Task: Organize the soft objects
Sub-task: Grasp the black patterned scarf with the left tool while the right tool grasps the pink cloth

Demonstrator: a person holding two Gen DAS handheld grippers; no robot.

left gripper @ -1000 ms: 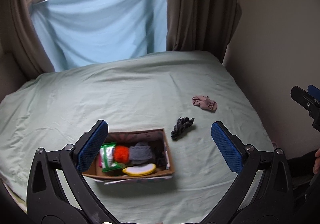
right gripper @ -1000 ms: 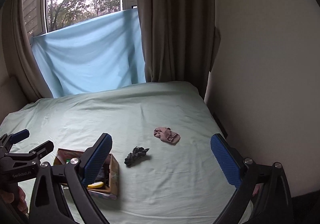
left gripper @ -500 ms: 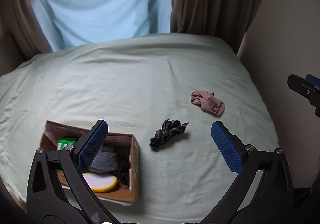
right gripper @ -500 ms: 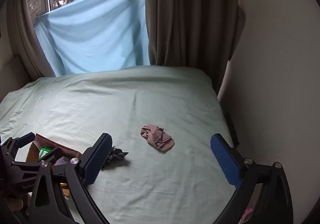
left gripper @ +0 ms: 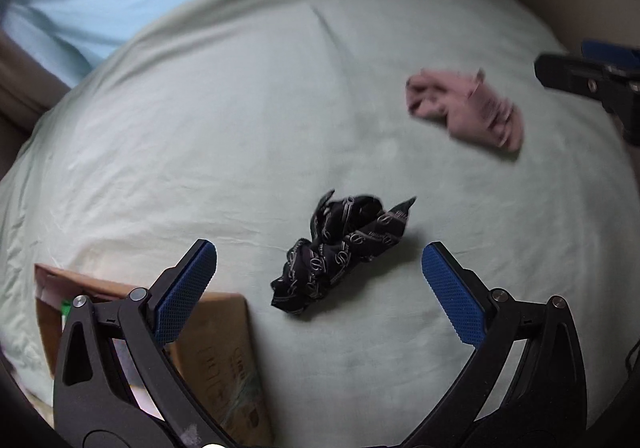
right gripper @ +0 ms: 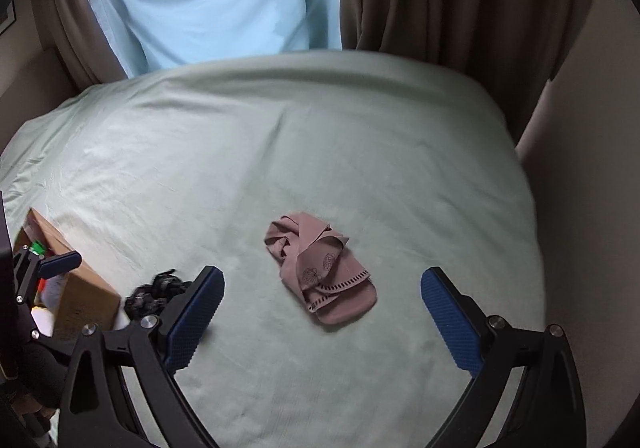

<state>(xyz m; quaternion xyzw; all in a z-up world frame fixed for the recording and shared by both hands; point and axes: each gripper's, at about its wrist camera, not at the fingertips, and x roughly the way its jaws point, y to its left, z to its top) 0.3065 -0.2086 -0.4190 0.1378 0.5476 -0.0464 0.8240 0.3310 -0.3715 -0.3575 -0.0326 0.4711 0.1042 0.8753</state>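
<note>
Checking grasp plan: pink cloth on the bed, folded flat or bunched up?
Bunched. The pink cloth lies crumpled on the bed sheet, folds twisted over each other, one hemmed end sticking out flat.

We can read no text for certain. The cardboard box (left gripper: 224,360) near the bed's (left gripper: 240,128) front left corner carries faint print on its side, too blurred to make out. The black patterned cloth (left gripper: 344,248) beside it bears small white lettering that we cannot decipher.
</note>
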